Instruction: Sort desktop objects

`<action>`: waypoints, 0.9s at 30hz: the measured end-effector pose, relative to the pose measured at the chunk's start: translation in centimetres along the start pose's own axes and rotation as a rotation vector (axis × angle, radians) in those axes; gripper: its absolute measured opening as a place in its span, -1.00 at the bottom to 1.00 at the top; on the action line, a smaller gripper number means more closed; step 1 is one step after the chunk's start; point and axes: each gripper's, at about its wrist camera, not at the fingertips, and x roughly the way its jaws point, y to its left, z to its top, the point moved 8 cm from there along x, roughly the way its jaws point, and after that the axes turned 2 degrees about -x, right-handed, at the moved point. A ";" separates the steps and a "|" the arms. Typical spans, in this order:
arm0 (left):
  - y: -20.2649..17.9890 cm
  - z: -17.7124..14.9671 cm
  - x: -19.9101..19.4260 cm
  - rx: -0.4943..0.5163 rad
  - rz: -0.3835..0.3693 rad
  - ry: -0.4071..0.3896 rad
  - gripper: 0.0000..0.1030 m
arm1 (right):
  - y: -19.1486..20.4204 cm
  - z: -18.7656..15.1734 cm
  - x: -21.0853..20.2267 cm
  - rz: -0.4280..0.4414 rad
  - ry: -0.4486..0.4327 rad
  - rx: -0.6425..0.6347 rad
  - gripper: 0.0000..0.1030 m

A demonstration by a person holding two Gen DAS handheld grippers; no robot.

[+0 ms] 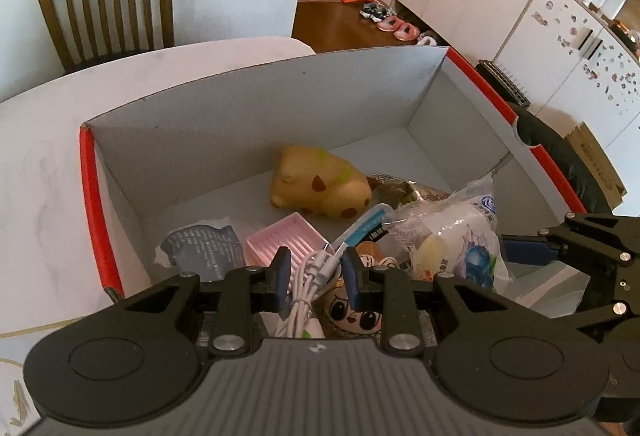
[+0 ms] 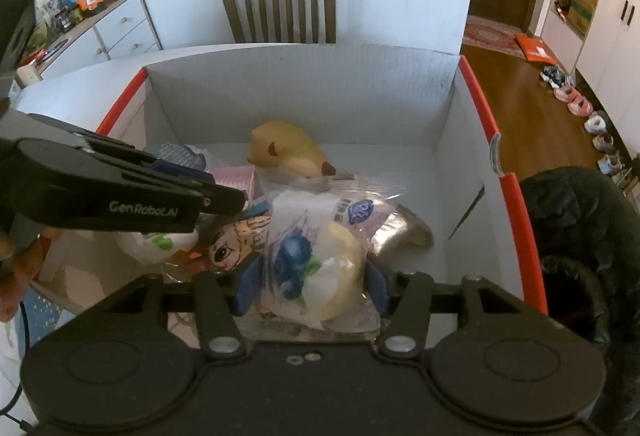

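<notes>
Red-edged box: a cardboard box (image 1: 256, 104) with grey inner walls stands on the pale marbled worktop (image 1: 44, 176), and all the sorted things lie inside it
Left tongs: the left tongs (image 1: 316, 276) sit low over the near end of the box, blue pads partly apart, with a coiled white cable (image 1: 306, 290) between them; whether the pads press it I cannot tell
Right tongs: the right tongs (image 2: 312, 286) are closed around a clear bag with a bun (image 2: 320, 260) printed with blueberries, one pad on each side of it
Bag position: it lies at the near right of the box, on top of a silvery packet (image 2: 404, 232)
Other contents: a tan spotted soft toy (image 1: 316, 184) lies mid-box, a pink ridged tray (image 1: 286, 240) just in front of it, a dark printed pouch (image 1: 204, 248) to the left, and a round thing with a cartoon face (image 1: 354, 312) under the left tongs
Left view only: the cable and the pouch show plainly, and the right tongs (image 1: 524, 250) come in from the right edge
Right view only: the grip on the bag shows clearly, a dark jacket (image 2: 576, 236) hangs just outside the right wall, and the left tongs (image 2: 236, 198) cross from the left
Behind: a wooden chair (image 2: 278, 0) stands beyond the worktop
</notes>
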 end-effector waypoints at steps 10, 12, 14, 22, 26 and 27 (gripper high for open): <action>0.5 0.2 -2.0 -0.022 -0.003 -0.058 -0.48 | 0.4 0.5 -1.3 0.001 -0.042 -0.026 0.38; 0.5 0.3 -2.8 -0.028 0.000 -0.084 -0.48 | 0.5 0.5 -1.8 0.002 -0.053 -0.035 0.40; 0.4 0.1 -3.6 -0.020 -0.001 -0.095 -0.48 | 0.6 0.5 -2.3 0.005 -0.063 -0.041 0.43; -0.3 -1.6 -7.2 0.045 0.009 -0.136 -0.19 | 0.7 0.8 -4.9 0.031 -0.116 -0.042 0.60; -0.6 -2.6 -8.8 0.041 -0.016 -0.159 0.42 | 0.9 0.5 -5.8 0.046 -0.129 -0.033 0.61; -0.7 -2.8 -9.1 0.041 -0.018 -0.162 0.42 | 1.0 0.4 -6.0 0.050 -0.131 -0.035 0.61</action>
